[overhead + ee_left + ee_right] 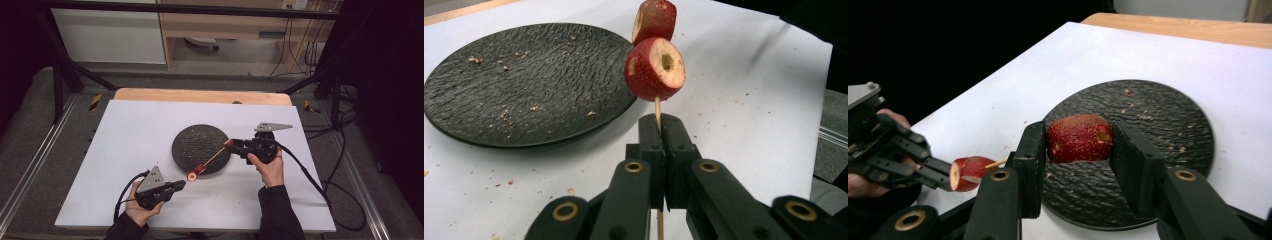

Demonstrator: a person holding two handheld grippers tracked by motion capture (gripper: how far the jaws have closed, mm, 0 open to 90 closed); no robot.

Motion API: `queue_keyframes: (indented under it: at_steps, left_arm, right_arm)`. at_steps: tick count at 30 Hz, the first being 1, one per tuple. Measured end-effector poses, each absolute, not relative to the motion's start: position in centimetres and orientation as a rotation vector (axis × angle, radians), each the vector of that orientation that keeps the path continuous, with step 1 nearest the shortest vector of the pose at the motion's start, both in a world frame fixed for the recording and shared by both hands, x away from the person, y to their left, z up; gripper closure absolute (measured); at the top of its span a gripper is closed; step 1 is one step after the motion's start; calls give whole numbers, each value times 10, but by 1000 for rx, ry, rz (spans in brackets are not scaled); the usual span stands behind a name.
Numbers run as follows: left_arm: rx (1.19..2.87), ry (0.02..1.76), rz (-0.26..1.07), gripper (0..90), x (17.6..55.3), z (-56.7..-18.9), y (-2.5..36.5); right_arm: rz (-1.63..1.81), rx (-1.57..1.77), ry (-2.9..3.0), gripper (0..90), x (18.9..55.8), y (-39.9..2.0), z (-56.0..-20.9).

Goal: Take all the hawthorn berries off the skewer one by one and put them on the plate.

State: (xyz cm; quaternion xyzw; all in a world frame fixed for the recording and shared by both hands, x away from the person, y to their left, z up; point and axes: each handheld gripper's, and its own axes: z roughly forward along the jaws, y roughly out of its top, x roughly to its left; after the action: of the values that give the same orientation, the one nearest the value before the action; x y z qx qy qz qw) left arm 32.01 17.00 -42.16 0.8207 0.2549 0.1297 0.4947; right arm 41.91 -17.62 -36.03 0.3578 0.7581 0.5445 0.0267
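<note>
The white-covered surface (135, 150) spreads in front of me, speckled with brown crumbs, a strip of bare wood showing along its far edge. Near its middle lies a round, black, rough-textured plate (195, 142), scattered with the same crumbs.

My right claw (230, 144) hovers over the plate's right edge. Its jaws press on either side of a red, hollowed fruit piece with a speckled skin (1079, 138), grasping it above the plate.

My left claw (181, 184) sits just off the plate's near rim, jaws clenched tight on the lower end of a thin wooden skewer (657, 110). The skewer slants up across the plate toward my right claw.

Two more red fruit pieces are threaded on the stick: a cored one with a pale cut face (655, 69) just above my left claw, and another (654, 20) touching it further along.
</note>
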Motion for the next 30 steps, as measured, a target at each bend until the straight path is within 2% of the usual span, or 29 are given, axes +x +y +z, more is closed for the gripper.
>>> queue_keyframes:
  at_steps: [11,30]
  left_arm:
    - [1970,678,331,884,325,-420,185]
    - [1914,816,364,884,337,-416,207]
  right_arm:
    - [1622,1143,2293,594,431,-180,-358]
    - [1491,1128,2367,594,459,-121,-391]
